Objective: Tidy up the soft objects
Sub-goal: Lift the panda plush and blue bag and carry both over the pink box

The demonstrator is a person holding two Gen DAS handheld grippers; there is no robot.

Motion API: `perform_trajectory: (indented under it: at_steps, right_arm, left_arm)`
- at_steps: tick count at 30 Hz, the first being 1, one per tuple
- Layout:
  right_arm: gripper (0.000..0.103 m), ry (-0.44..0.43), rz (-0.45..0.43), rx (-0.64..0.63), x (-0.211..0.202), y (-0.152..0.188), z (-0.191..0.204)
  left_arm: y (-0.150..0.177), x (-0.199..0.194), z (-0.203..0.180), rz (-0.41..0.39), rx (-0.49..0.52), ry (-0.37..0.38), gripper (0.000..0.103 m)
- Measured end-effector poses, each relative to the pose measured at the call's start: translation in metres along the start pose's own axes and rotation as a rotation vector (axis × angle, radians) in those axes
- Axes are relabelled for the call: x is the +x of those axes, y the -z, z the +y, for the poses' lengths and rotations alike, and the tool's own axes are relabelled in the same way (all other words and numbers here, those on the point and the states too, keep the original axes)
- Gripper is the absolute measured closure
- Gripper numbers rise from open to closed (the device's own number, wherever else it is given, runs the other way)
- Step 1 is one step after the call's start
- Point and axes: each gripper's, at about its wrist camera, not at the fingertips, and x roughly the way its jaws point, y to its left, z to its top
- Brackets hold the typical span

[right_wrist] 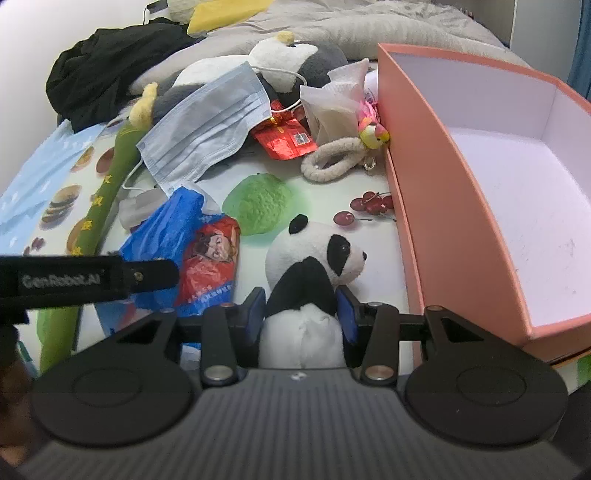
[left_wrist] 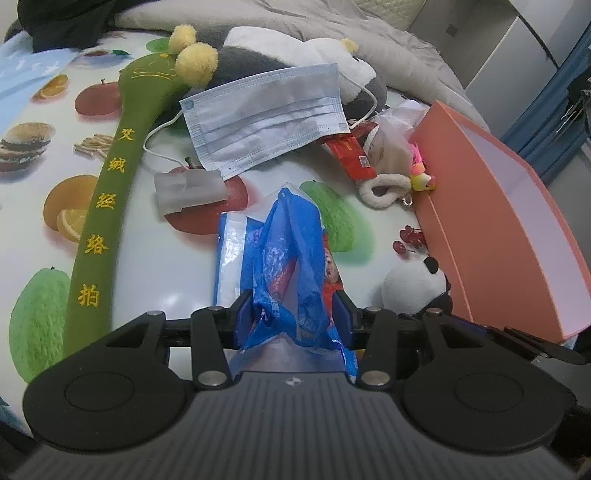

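Note:
My left gripper point(left_wrist: 293, 314) is shut on a crumpled blue plastic bag point(left_wrist: 291, 258), which lies on the fruit-print table; the bag also shows in the right wrist view point(right_wrist: 177, 240). My right gripper point(right_wrist: 301, 314) is shut on a small panda plush point(right_wrist: 314, 266), its body between the blue pads; the panda also shows in the left wrist view point(left_wrist: 413, 284). An open pink box point(right_wrist: 480, 206), empty inside, stands right of the panda. A blue face mask point(left_wrist: 266, 118), a green plush stick point(left_wrist: 107, 192) and a beige loop keychain with a yellow bird point(right_wrist: 343, 155) lie further back.
A red packet point(right_wrist: 286, 140), a tissue pack point(right_wrist: 332, 107), a grey-white plush point(right_wrist: 280, 62) and a small grey pouch point(left_wrist: 188, 190) crowd the far side. Black clothing point(right_wrist: 107, 66) and a grey blanket point(right_wrist: 369, 26) lie behind. The left gripper's side point(right_wrist: 74, 280) shows at left.

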Motion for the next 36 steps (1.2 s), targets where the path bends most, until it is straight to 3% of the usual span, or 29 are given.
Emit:
perform_trajectory:
  at_steps: [4, 7, 10, 14, 26, 36]
  right_arm:
    - [0.059, -0.005, -0.007, -0.002, 0.002, 0.000, 0.000]
    - [0.060, -0.011, -0.011, -0.001, 0.001, 0.000, 0.000]
    - [0.061, -0.019, -0.010, 0.008, -0.003, 0.000, -0.002]
    - [0.061, -0.023, -0.019, 0.013, -0.010, -0.001, -0.002]
    - [0.061, -0.060, -0.121, 0.016, -0.059, -0.026, -0.003]
    - [0.061, -0.019, -0.280, -0.008, -0.106, -0.062, -0.013]
  left_arm:
    - [0.002, 0.005, -0.003, 0.001, 0.002, -0.009, 0.054]
    - [0.004, 0.010, -0.004, 0.005, 0.009, -0.022, 0.061]
    - [0.005, 0.011, -0.005, 0.004, 0.008, -0.022, 0.079]
    - [0.006, 0.006, -0.009, -0.005, 0.018, -0.009, 0.090]
    - [-0.017, -0.048, -0.022, -0.090, 0.012, 0.069, 0.091]
    - [-0.055, -0.091, -0.056, -0.161, 0.054, 0.145, 0.091]
